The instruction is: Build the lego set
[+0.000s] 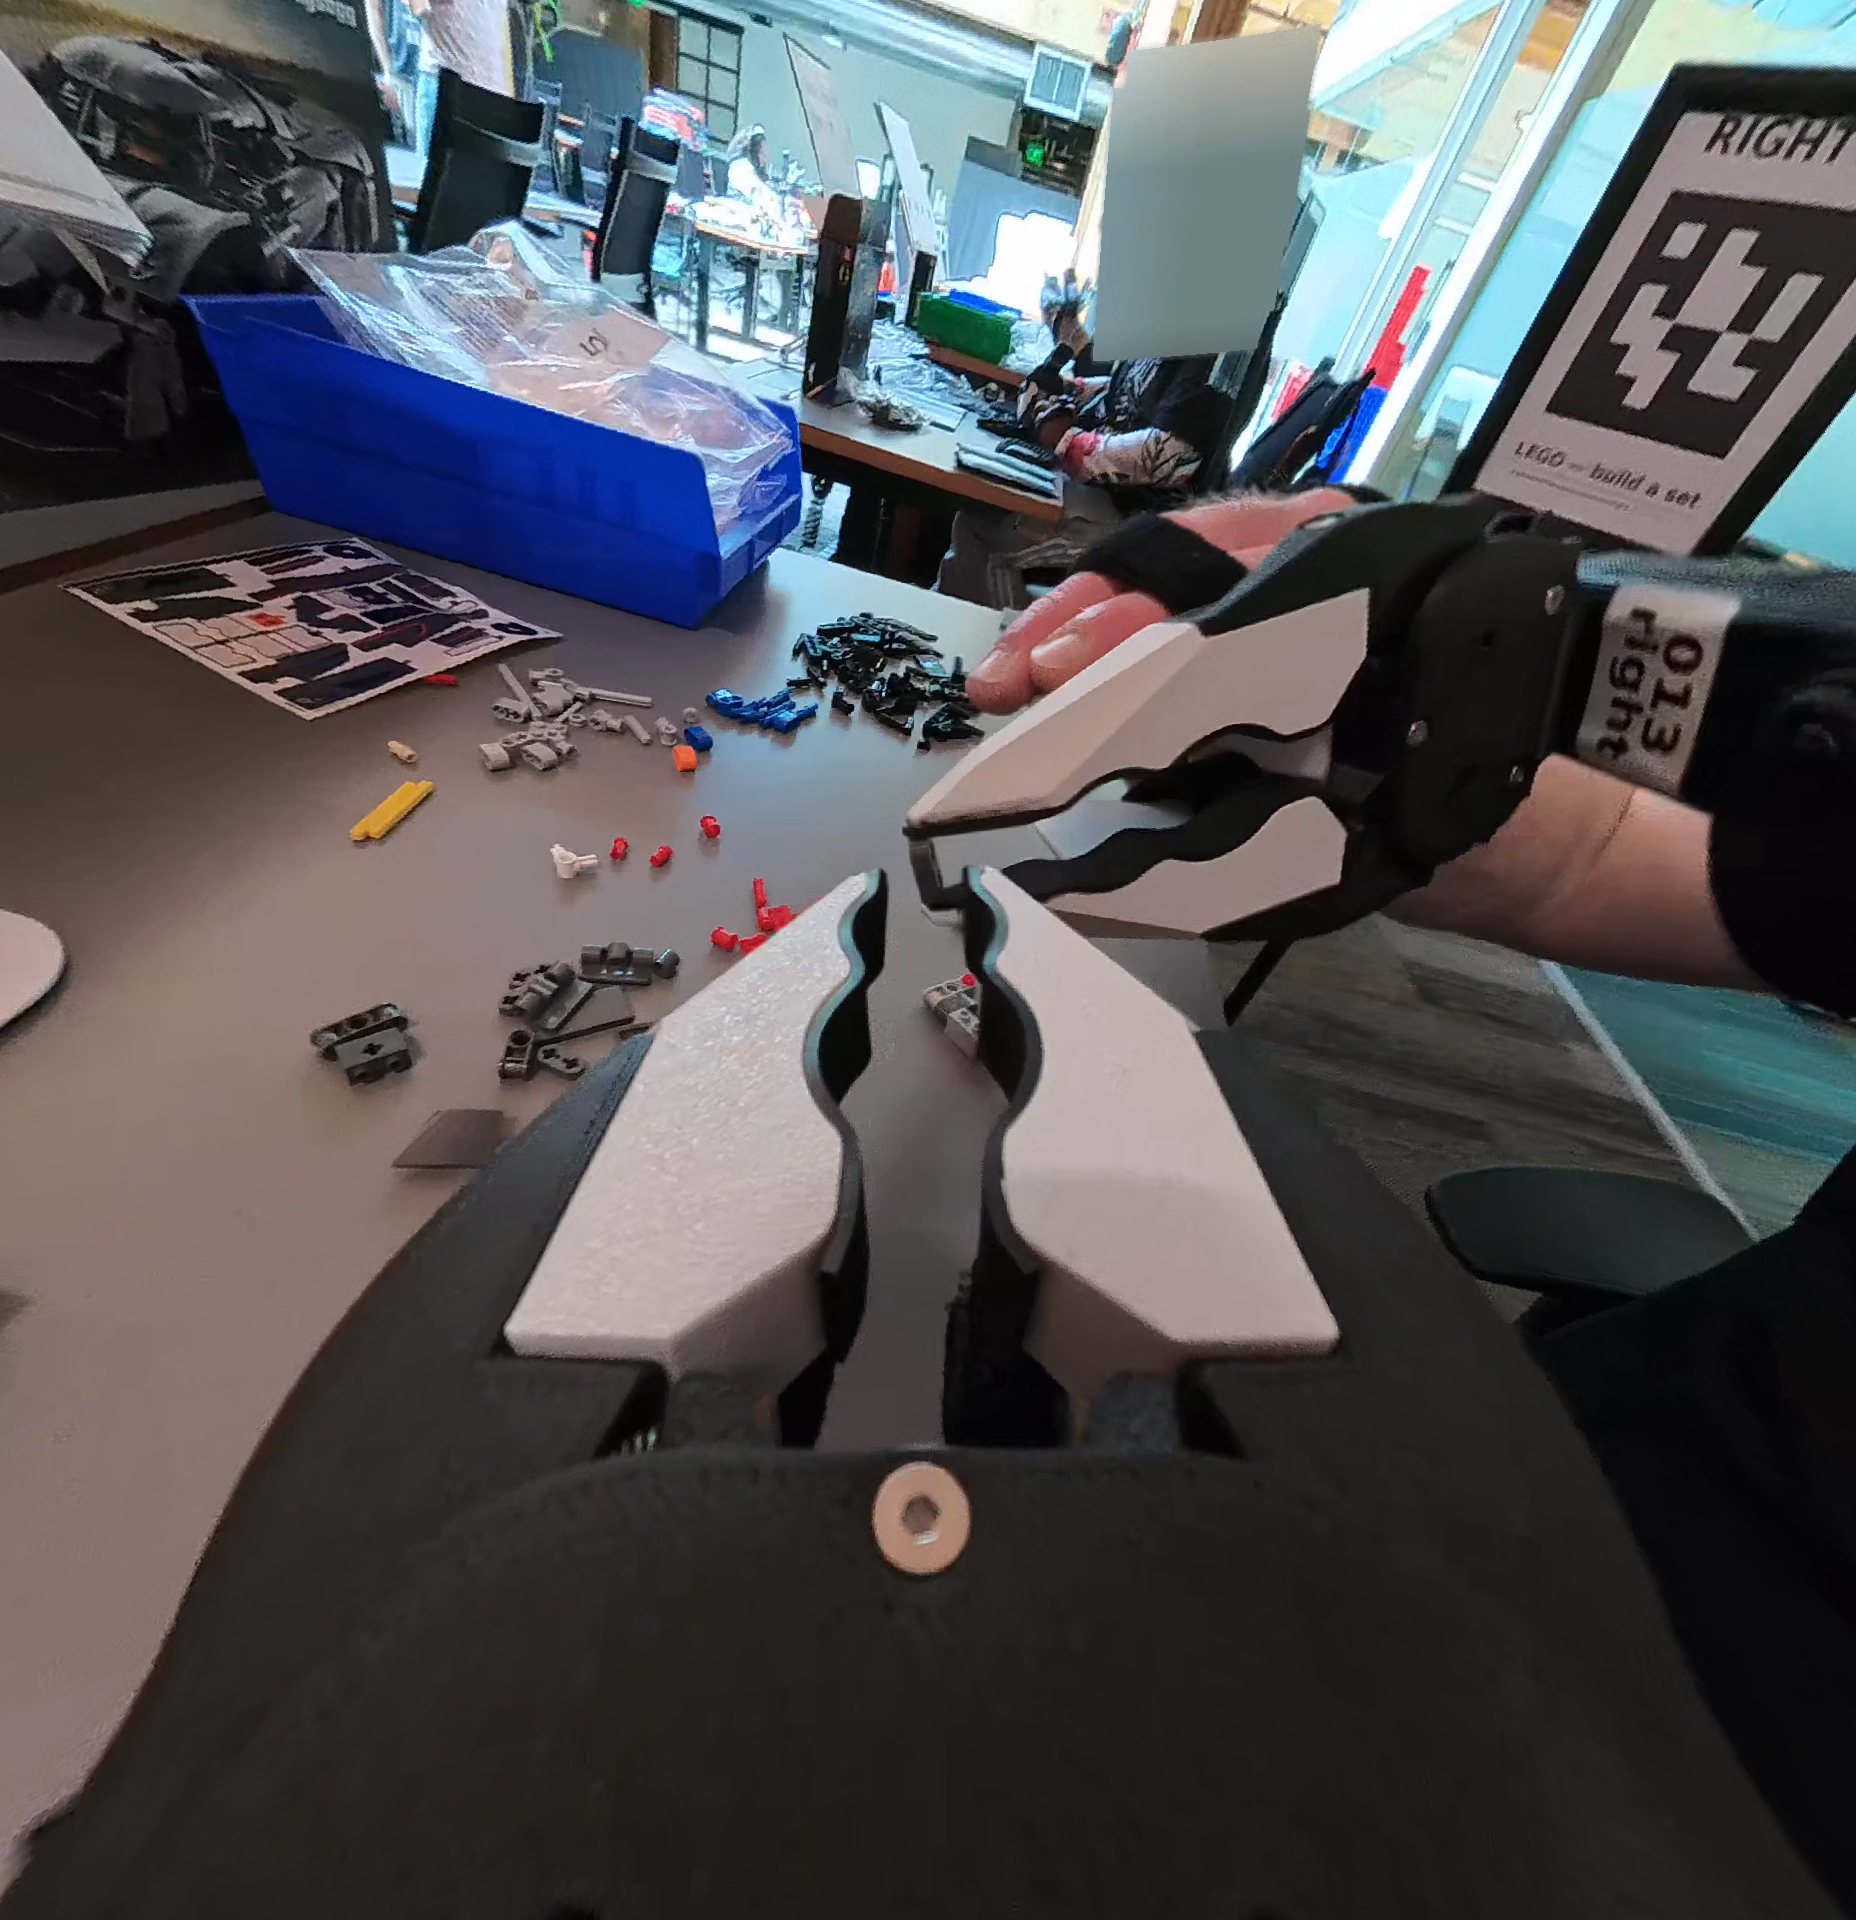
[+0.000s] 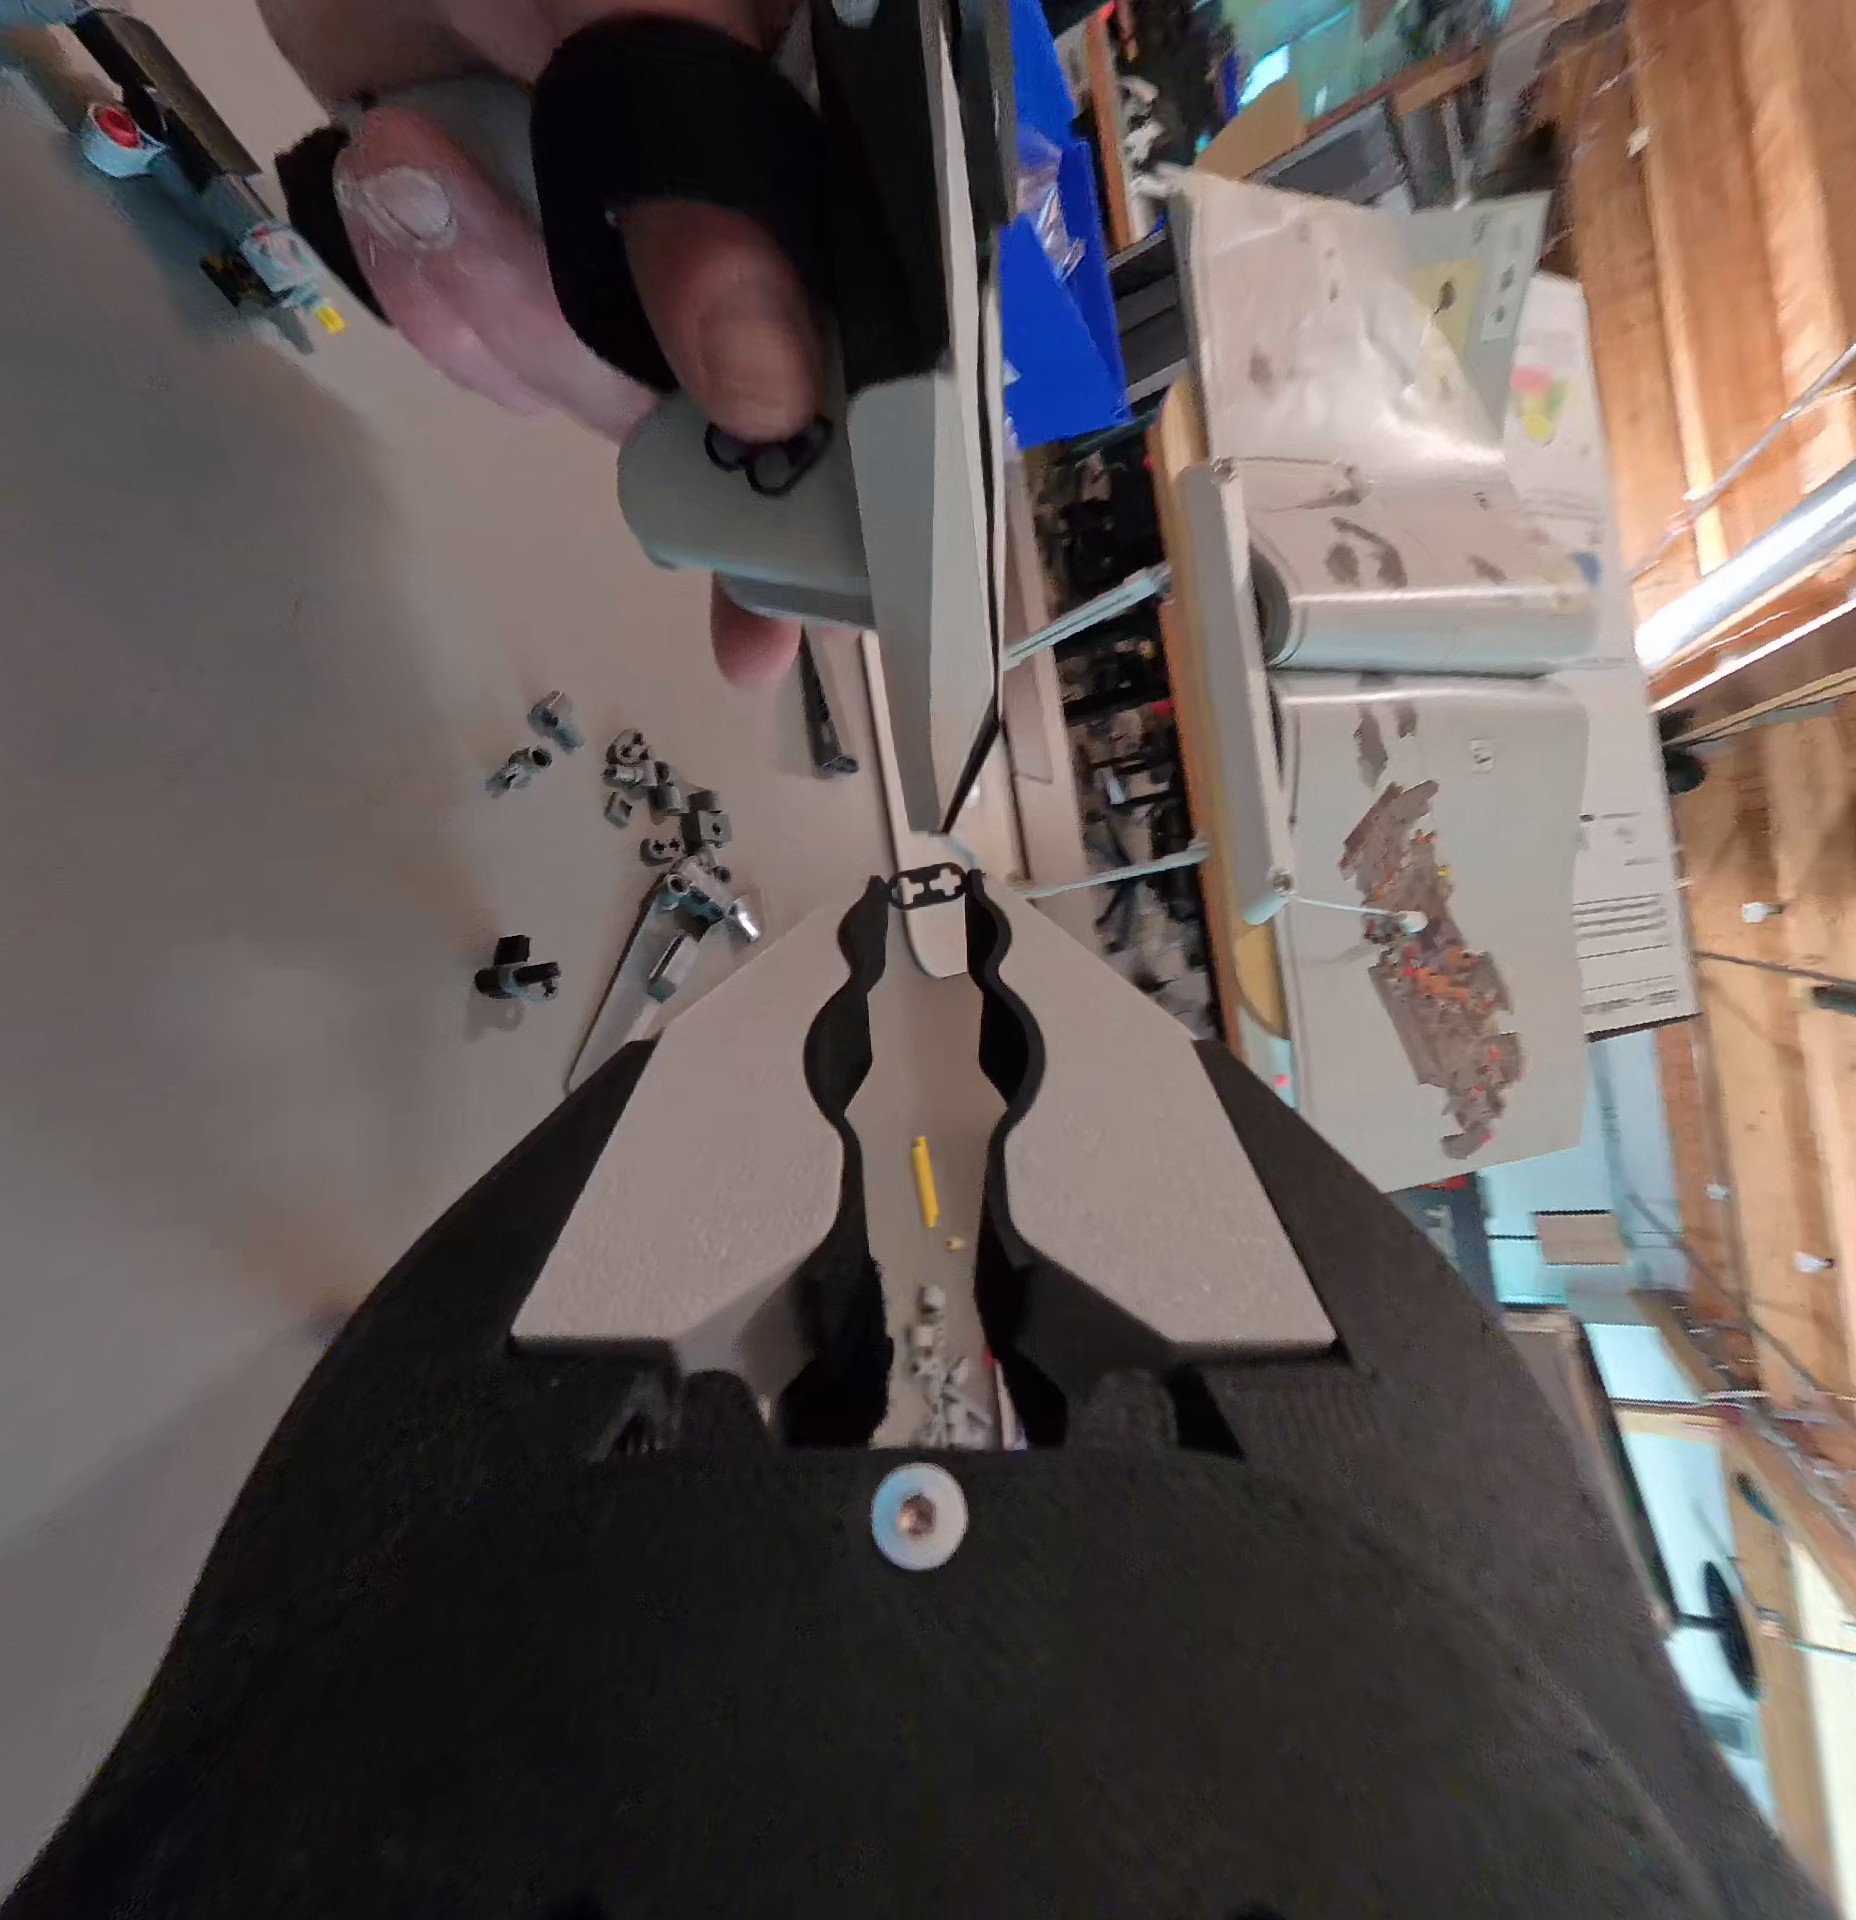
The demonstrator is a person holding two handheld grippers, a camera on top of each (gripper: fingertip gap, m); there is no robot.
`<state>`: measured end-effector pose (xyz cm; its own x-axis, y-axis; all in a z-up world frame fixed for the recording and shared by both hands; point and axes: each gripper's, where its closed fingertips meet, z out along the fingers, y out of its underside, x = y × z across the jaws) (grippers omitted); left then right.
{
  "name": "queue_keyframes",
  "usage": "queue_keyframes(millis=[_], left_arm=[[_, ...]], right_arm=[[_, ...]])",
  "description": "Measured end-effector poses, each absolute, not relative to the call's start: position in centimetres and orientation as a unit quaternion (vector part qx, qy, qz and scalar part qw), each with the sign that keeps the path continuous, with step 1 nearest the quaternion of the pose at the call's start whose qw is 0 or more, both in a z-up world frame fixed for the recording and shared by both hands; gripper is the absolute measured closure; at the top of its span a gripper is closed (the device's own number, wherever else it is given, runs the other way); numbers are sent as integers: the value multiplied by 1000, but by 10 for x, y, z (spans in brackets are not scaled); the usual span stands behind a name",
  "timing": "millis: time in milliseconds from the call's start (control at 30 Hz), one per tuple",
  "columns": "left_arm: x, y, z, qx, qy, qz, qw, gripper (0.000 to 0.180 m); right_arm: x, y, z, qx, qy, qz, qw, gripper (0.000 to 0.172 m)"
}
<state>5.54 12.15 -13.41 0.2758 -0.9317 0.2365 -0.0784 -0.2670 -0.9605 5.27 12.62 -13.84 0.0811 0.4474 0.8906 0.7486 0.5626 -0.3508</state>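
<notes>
On the grey bench, one blue bin, one sticker sheet, two yellow rods, one orange piece, and heaps of black, grey and red parts. Right gripper: jaws narrowly apart, pads pinching a small black connector at its ends. Left gripper: jaws slightly open, holding nothing, its tip just beside that connector.

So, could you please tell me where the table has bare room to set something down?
Bare table lies left of the dark grey pieces and below the yellow rod. It is crowded from the sticker sheet across the light grey, blue and black piles.
</notes>
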Motion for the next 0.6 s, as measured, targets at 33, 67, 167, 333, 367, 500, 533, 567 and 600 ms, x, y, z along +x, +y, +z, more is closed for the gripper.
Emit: queue_keyframes(millis=[33, 67, 167, 333, 367, 500, 533, 567, 600], left_arm=[[53, 122, -135, -653, 394, -448, 467, 166], [50, 122, -137, -658, 400, -434, 468, 166], [40, 124, -158, -683, 441, -348, 467, 169], [32, 120, -214, -691, 550, -181, 433, 176], [32, 121, -222, -689, 564, -159, 426, 176], [45, 119, -236, -665, 607, -126, 415, 176], [48, 120, -238, -663, 614, -115, 413, 176], [50, 122, -240, -663, 617, -107, 410, 177], [51, 124, -243, -665, 618, -103, 407, 177]], right_arm=[[55, 129, -141, -462, -667, -123, 571, 160], [57, 131, -144, -474, -670, -116, 559, 160], [63, 135, -165, -537, -685, -61, 488, 160], [67, 131, -198, -625, -690, 62, 359, 160], [67, 127, -203, -636, -690, 82, 334, 160], [64, 120, -215, -673, -680, 108, 270, 160], [64, 120, -218, -682, -674, 112, 261, 160], [63, 120, -221, -691, -668, 118, 249, 160], [64, 119, -224, -698, -665, 123, 236, 160]])
